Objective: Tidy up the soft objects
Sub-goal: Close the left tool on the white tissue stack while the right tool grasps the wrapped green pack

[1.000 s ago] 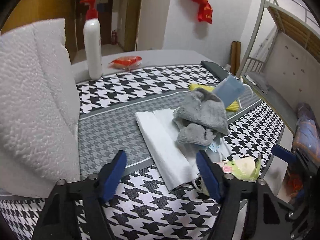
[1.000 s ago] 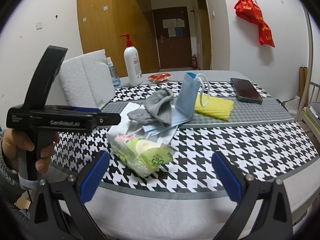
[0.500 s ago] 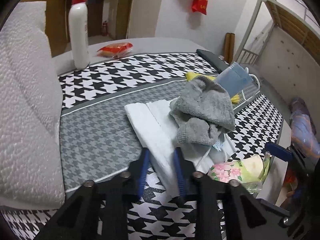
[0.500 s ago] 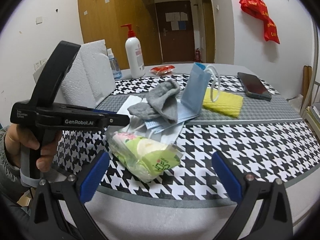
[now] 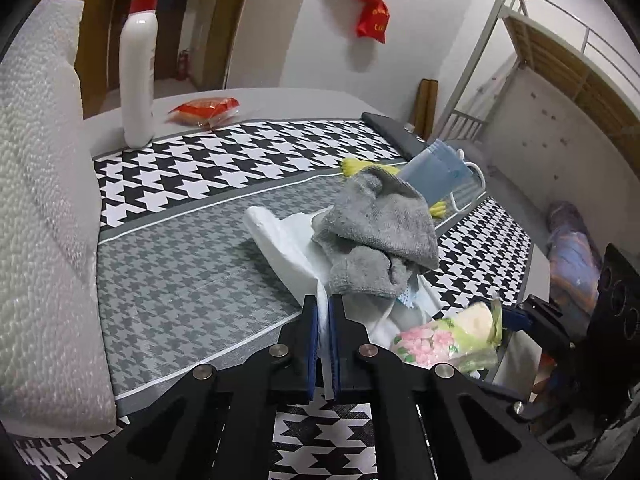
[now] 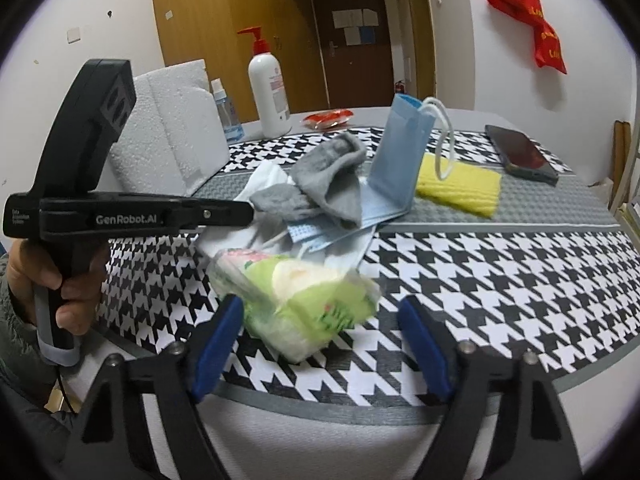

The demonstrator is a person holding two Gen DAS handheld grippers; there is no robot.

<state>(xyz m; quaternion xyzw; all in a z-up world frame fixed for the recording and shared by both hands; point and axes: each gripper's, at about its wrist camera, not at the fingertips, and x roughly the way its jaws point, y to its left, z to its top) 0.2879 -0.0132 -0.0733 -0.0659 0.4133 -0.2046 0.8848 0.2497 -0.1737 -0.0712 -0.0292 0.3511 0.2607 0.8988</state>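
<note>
A folded white cloth (image 5: 280, 240) lies on the houndstooth table mat (image 5: 180, 280) under a crumpled grey sock (image 5: 376, 236). My left gripper (image 5: 324, 320) is shut on the cloth's near edge, which shows white between the blue pads. Blue face masks (image 6: 400, 148) stand folded behind the sock (image 6: 328, 184), next to a yellow cloth (image 6: 460, 186). A green flowered tissue pack (image 6: 304, 296) lies between the jaws of my right gripper (image 6: 320, 308), which are closing; its pads do not press on the pack. The left gripper (image 6: 248, 214) shows from the side, held by a hand.
A white foam block (image 5: 36, 200) fills the left side. At the back stand a white pump bottle (image 5: 138, 64) and a red packet (image 5: 204, 106). A dark phone (image 6: 520, 154) lies far right. A metal bunk bed (image 5: 560, 60) stands beyond the table's right edge.
The left jaws have closed from wide apart onto the white cloth's edge. The right gripper has come nearer the tissue pack and its jaws have narrowed around it.
</note>
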